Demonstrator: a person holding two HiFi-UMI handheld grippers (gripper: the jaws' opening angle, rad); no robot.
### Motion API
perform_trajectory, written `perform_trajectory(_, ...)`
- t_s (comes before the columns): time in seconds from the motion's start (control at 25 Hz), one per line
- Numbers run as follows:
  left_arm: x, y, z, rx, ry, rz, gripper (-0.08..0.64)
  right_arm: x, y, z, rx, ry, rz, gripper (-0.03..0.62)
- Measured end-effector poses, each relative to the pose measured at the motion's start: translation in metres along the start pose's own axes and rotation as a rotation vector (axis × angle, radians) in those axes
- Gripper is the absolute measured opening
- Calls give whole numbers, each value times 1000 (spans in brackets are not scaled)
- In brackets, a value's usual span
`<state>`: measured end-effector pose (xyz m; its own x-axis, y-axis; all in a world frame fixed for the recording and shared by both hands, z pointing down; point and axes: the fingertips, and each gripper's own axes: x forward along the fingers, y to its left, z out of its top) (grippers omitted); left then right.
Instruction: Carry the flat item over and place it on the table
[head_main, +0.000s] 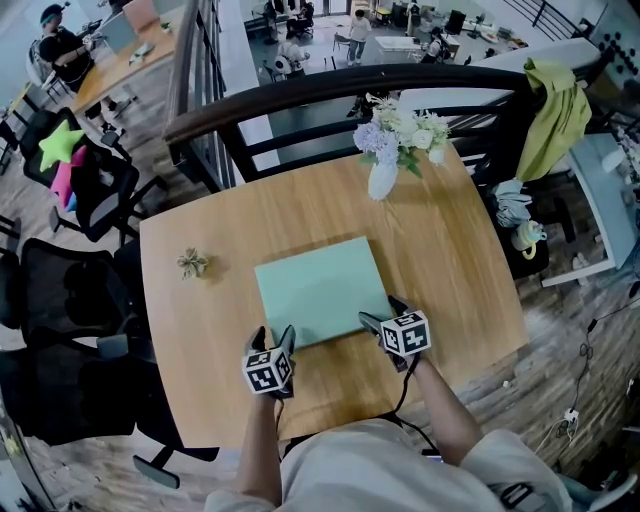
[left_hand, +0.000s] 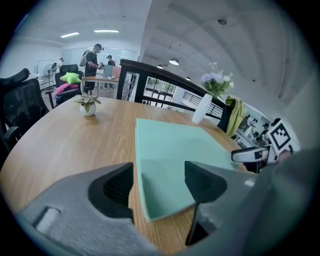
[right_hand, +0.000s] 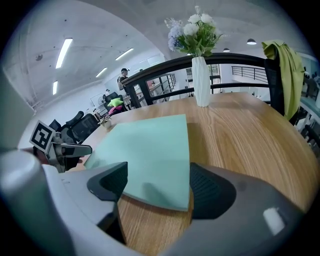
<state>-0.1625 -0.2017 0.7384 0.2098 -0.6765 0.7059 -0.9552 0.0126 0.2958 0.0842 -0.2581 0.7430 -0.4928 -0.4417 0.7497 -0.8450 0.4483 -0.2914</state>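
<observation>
A flat mint-green board (head_main: 320, 290) lies flat on the wooden table (head_main: 450, 260), near its front edge. My left gripper (head_main: 273, 338) sits at the board's near left corner and my right gripper (head_main: 383, 312) at its near right corner. In the left gripper view the board (left_hand: 175, 160) has its corner in line with the gap of the left gripper (left_hand: 159, 182), whose dark pads stand apart from it. In the right gripper view the board (right_hand: 145, 155) lies likewise before the right gripper (right_hand: 157, 185). Both grippers are open and hold nothing.
A white vase of flowers (head_main: 383, 175) stands at the table's far edge, and a small potted plant (head_main: 192, 263) at its left. A dark railing (head_main: 350, 85) runs behind, with a yellow-green cloth (head_main: 555, 115) hung on it. Black chairs (head_main: 60, 300) stand to the left.
</observation>
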Motion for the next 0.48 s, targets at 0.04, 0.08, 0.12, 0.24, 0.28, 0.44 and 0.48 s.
perform_trajectory(0.04,-2,0,-1,2,-1,-1,331,-2,1,-1,0,-2,-4,400)
perform_trajectory(0.08,-4,-1,-2,5,-2,-2,330,-5,2,-3,0,-5,-7,399)
perform_trajectory(0.12,-7,-2,-3,7,-3,-2,327,-7,3,-4,-1,-7,-11,396)
perform_trajectory(0.24,-13,-6,-7,13,-9,-5,322,-13,7,-7,-5,-13,-18,391)
perform_trajectory(0.28,-14,-6,-9,15,-10,-7,322,-15,9,-8,-7,-15,-19,391)
perform_trajectory(0.44,-21,-7,-15,25,-12,-8,319,-20,17,-13,-14,-22,-21,387)
perform_trajectory(0.48,-23,-7,-16,27,-14,-6,316,-22,19,-15,-16,-23,-21,385)
